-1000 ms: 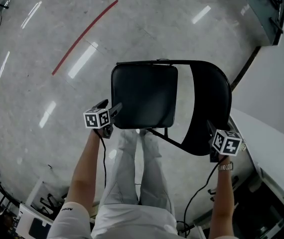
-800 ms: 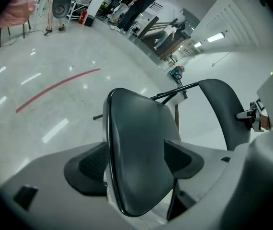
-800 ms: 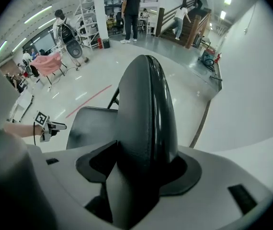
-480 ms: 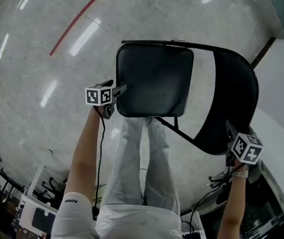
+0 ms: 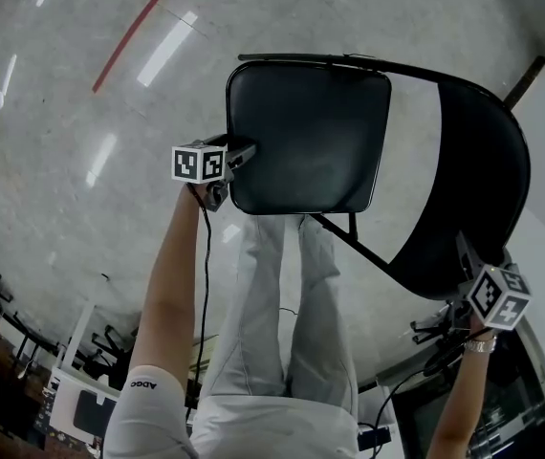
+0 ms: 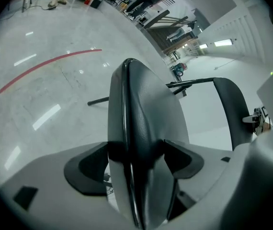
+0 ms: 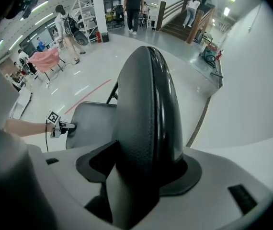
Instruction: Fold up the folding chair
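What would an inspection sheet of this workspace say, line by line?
Surface: pale glossy floor with a red line.
Job's things: black folding chair, not yet folded; seat and backrest stand apart.
Clutter: white box behind the person's legs.
Grippers: left gripper closed on the seat's edge; right gripper closed on the backrest's top.
Cables: black cable hangs from the left gripper along the arm.
Surroundings: people and stairs far off.

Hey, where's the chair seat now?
Head view, upper centre: the seat sits beyond the person's legs, its left edge clamped by the left hand-held gripper, the backrest curving at its right.
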`<state>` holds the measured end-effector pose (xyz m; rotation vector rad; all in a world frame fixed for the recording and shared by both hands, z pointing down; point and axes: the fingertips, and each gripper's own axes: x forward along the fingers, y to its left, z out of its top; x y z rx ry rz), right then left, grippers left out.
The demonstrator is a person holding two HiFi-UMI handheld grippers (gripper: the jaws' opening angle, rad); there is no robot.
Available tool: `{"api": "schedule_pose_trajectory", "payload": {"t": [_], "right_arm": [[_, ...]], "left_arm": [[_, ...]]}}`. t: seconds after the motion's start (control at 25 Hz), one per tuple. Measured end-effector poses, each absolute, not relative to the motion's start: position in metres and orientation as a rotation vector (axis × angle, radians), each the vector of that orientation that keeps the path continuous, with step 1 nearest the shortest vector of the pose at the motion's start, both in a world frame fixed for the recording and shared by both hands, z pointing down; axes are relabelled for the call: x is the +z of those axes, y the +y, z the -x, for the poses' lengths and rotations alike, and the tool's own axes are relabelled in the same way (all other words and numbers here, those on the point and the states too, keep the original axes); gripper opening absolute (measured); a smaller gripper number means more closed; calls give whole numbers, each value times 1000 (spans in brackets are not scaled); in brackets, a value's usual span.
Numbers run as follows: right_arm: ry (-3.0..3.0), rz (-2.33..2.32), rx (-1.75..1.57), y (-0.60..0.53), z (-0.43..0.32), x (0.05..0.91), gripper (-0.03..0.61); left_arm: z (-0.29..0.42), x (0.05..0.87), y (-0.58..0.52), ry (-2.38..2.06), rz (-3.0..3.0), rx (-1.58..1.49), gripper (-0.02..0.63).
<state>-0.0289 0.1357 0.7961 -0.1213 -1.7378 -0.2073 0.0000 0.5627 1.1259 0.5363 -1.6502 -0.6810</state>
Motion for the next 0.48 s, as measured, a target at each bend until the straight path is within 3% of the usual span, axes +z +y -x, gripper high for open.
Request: {"api": "schedule_pose_trajectory", "payload": {"t": [0.12, 0.28, 0.48], "right_arm": [[-1736, 122, -196, 135, 29, 797, 270], [-1728, 112, -187, 135, 27, 797, 270], [-1730, 111, -190, 135, 30, 799, 270]], "left_arm": [[2, 1132, 560, -1620, -585, -683, 353], [-1, 1143, 562, -1563, -586, -745, 437], [1, 1146, 559, -1541, -637, -777, 442]]}}
